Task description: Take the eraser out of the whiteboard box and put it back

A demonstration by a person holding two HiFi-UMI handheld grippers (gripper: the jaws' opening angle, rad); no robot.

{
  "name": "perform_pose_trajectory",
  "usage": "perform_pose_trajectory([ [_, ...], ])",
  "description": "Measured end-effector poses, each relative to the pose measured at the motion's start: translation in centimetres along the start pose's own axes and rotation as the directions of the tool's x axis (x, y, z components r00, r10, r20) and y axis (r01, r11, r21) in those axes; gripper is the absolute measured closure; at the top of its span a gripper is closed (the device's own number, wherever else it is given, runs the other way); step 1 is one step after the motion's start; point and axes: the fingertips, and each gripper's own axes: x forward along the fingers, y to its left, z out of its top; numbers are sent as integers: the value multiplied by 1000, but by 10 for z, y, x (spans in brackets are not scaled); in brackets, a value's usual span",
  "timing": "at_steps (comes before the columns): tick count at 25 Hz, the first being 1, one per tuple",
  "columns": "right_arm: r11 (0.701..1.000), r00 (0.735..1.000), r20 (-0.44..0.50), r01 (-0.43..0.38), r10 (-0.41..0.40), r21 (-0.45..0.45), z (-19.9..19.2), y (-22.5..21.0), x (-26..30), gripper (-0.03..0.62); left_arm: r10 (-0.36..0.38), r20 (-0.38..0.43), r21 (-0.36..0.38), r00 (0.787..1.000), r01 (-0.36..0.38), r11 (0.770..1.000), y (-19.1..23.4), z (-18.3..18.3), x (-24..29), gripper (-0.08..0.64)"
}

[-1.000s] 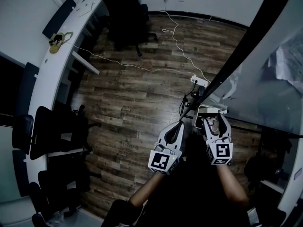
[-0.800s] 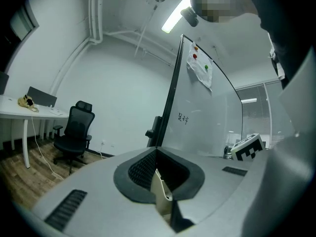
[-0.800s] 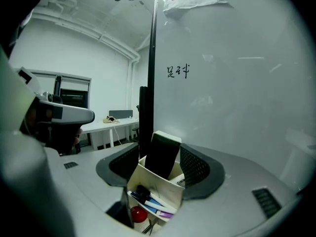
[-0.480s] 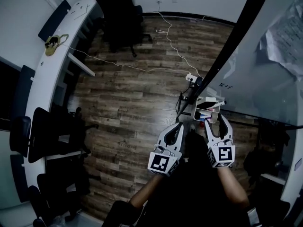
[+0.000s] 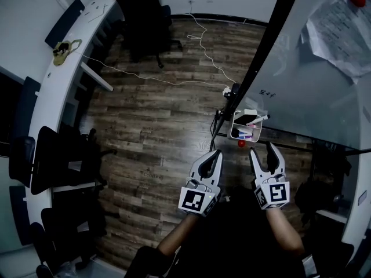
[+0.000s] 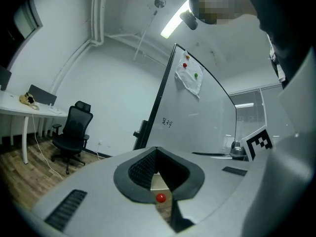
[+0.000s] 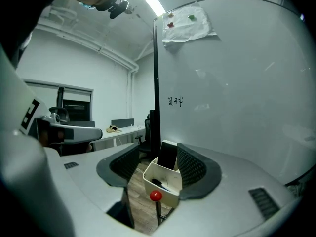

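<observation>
Item 1. Open-topped white plastic whiteboard box [image 7: 164, 182], mounted at the lower edge of the large pale whiteboard [image 5: 313, 68], beside its dark frame post. Contents: the eraser and at least one marker pen lying along the bottom.

Item 2. Dark rectangular eraser [image 7: 168, 155], standing upright at the far end of the whiteboard box, against the board side. It is inside the box and no jaw touches it.

Item 3. Small red ball [image 7: 156, 195], just below the near wall of the box; what carries it cannot be made out.

Item 4. Right gripper [image 5: 264, 150], grey, with a square-marker cube. Its jaws stand wide apart and hold nothing. They point at the box, which shows framed between them but stays clear of both pads. In the head view the tips are short of the box.

Item 5. Left gripper [image 5: 215, 153], same make, held beside the right one and slightly farther from the box. Its jaws meet at the tips with nothing held.

Item 6. Surroundings: dark wood plank floor [image 5: 162, 114] with a white cable [image 5: 208, 45] trailing across it; curved white table [image 5: 58, 91] along the left wall; black office chair [image 5: 148, 16]; crumpled paper sheet [image 5: 339, 28] pinned near the top of the whiteboard.
</observation>
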Motion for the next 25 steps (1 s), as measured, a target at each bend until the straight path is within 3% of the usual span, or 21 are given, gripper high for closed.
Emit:
perform_pose_trajectory([
  [14,988,990,90,-118,109,103,8,-19,-98,422,78,6,78,997,-78,994,-97,-17,-47,554],
  [25,962,970,75,-240,232,129,-12,3,-168,563,102,18,103,995,-104,989,-147,-30,-84,554],
])
